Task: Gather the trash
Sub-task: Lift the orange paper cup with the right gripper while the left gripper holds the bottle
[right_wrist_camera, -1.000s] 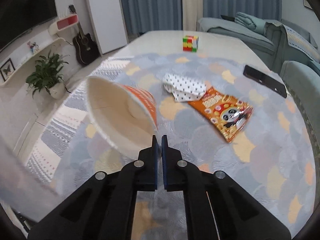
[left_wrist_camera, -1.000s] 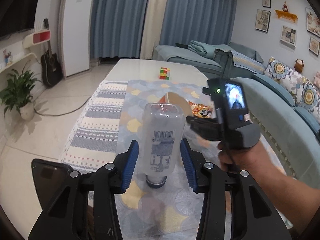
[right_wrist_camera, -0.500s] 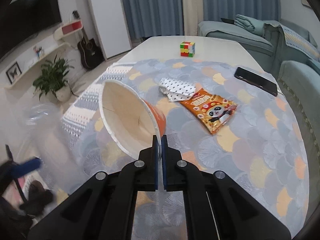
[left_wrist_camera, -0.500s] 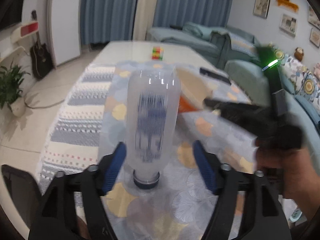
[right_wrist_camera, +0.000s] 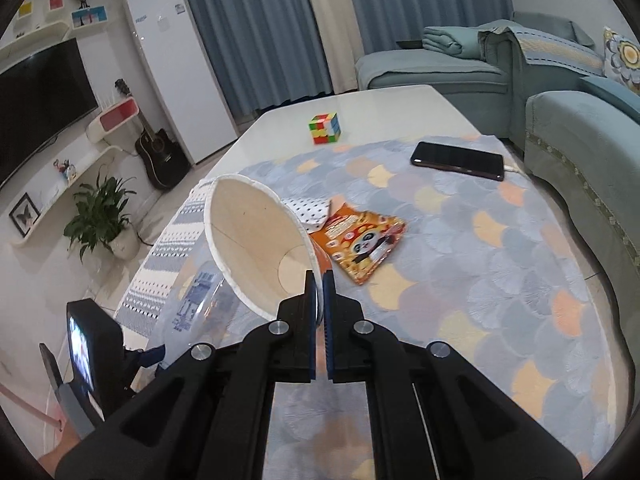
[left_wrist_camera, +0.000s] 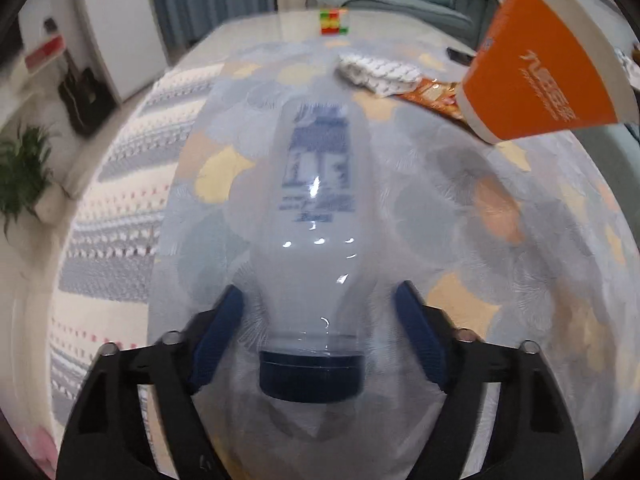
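On my left gripper [left_wrist_camera: 316, 320] the blue pads [left_wrist_camera: 218, 336] stand wide apart with the clear plastic bottle [left_wrist_camera: 312, 216] between them, its dark blue cap [left_wrist_camera: 310, 376] pointing back at the camera and its body running away over the table. The left-wrist view is smeared, so I can't say for sure whether either pad touches the bottle; a gap shows on both sides of the neck. From the right wrist I see the same bottle [right_wrist_camera: 196, 300] low on the left, at the near-left edge of the patterned tablecloth [right_wrist_camera: 500, 264].

Moving right, my right gripper [right_wrist_camera: 319, 292] is pinched tight on the rim of the orange paper cup [right_wrist_camera: 256, 240], which hangs tilted with its mouth toward the lens. In the left view that cup [left_wrist_camera: 536, 72] floats up in the far right, clear of the cloth.

Past the cup on the cloth lie a white dotted wrapper [right_wrist_camera: 310, 212] and, overlapping its right edge, the orange panda snack bag [right_wrist_camera: 360, 242]. Farther out on the bare tabletop sits a colour cube [right_wrist_camera: 325, 128]. To the right, near the far edge of the cloth, a black phone [right_wrist_camera: 458, 160] lies flat, and a teal sofa [right_wrist_camera: 580, 152] lines the right side.
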`<move>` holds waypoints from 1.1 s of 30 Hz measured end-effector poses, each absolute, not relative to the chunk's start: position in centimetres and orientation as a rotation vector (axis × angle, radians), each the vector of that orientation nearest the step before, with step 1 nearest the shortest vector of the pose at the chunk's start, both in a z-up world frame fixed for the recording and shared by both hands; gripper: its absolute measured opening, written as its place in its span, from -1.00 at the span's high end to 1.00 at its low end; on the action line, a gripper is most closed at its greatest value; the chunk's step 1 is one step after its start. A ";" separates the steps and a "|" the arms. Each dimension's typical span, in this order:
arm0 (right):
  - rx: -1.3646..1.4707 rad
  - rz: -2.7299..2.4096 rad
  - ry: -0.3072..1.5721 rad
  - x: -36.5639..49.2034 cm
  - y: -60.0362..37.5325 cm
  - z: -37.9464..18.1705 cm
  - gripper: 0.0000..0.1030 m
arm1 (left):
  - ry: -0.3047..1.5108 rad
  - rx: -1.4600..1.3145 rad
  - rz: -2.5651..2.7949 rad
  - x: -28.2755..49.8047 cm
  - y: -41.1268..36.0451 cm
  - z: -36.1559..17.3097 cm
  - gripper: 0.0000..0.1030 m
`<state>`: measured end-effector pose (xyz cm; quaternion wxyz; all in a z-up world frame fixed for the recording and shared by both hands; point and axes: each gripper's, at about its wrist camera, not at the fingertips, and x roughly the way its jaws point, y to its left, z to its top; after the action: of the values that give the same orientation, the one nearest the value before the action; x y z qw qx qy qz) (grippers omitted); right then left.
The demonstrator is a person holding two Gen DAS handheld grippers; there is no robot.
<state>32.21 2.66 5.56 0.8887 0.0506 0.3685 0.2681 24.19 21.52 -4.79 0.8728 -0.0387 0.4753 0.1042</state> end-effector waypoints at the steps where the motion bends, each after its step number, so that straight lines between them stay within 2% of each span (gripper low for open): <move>1: 0.107 0.554 0.761 32.3 2.4 5.6 0.97 | 0.993 -0.066 0.230 24.1 21.4 -4.7 0.09; 8: 0.126 0.542 0.739 32.4 1.0 6.4 0.97 | 0.884 -0.130 0.240 22.5 21.3 -2.0 0.12; 11: 0.142 0.544 0.716 31.7 0.4 7.5 0.97 | 0.810 -0.132 0.211 21.0 20.1 0.3 0.21; 12: 0.146 0.542 0.708 31.4 0.1 8.1 0.97 | 0.786 -0.131 0.197 20.5 19.7 1.1 0.74; 13: 0.148 0.540 0.704 31.2 -0.2 8.4 0.97 | 0.772 -0.126 0.189 20.2 19.2 1.7 0.98; 18: 0.165 0.535 0.670 29.5 -2.2 10.6 0.97 | 0.668 -0.093 0.143 18.0 17.0 4.9 0.99; 25: 0.151 0.511 0.625 26.8 -5.6 12.3 0.97 | 0.631 -0.076 0.025 16.1 15.4 7.1 0.99; 27: 0.163 0.499 0.633 26.6 -6.8 12.1 0.97 | 0.671 -0.034 -0.018 16.7 15.0 6.1 0.76; 28: 0.164 0.491 0.636 26.5 -7.2 12.0 0.97 | 0.677 -0.020 -0.005 16.9 15.0 5.7 0.40; 29: 0.165 0.483 0.639 26.6 -7.6 11.9 0.97 | 0.689 -0.014 0.008 17.2 15.0 5.1 0.21; 30: 0.171 0.478 0.642 26.7 -8.0 11.8 0.97 | 0.709 -0.037 0.027 17.8 15.3 4.3 -0.07; 31: 0.179 0.475 0.644 26.8 -8.4 11.7 0.97 | 0.725 -0.072 0.031 18.2 15.7 3.9 -0.22; 33: 0.193 0.471 0.648 27.0 -8.8 11.6 0.97 | 0.775 -0.178 0.016 19.5 16.6 2.8 -0.37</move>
<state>27.01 -8.80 11.56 0.9163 0.0936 0.3150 0.2288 19.51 16.56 2.78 0.9220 -0.0868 0.3773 0.0080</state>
